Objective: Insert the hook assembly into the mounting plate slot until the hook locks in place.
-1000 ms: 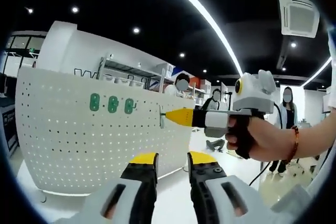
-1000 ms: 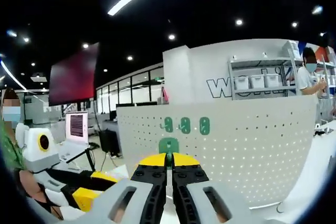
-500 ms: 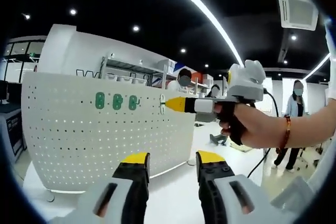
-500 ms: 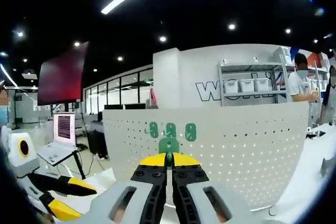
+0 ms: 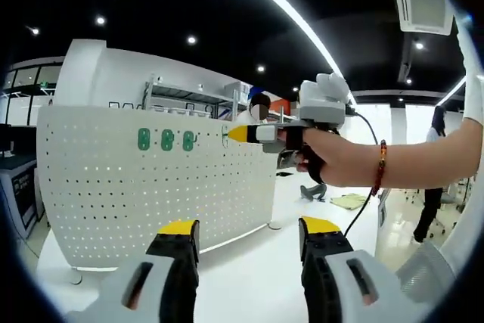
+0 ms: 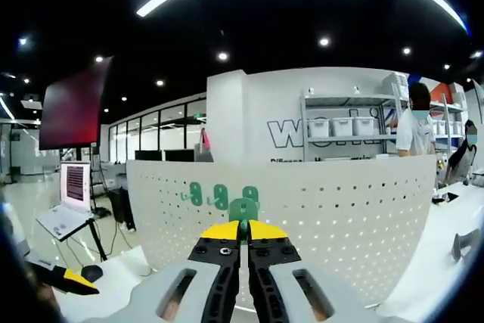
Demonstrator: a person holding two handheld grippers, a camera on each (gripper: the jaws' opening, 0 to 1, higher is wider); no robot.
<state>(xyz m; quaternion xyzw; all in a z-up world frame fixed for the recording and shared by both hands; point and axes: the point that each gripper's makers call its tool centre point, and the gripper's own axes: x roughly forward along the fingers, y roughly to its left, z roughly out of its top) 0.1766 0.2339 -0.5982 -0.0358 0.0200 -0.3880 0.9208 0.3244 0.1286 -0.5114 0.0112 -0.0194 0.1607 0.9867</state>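
The right gripper (image 6: pixel 243 226) has its fingers pressed together on a green plastic hook assembly (image 6: pixel 243 209), held just before the white perforated mounting plate (image 6: pixel 340 209) beside three green hooks (image 6: pixel 219 196) already on it. The left gripper (image 5: pixel 248 228) hangs with fingers spread wide and empty over the white desk (image 5: pixel 249 262).

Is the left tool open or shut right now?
Open. In the left gripper view the left tool shows its two yellow-tipped jaws set wide apart, nothing between them, facing the white perforated pegboard panel.
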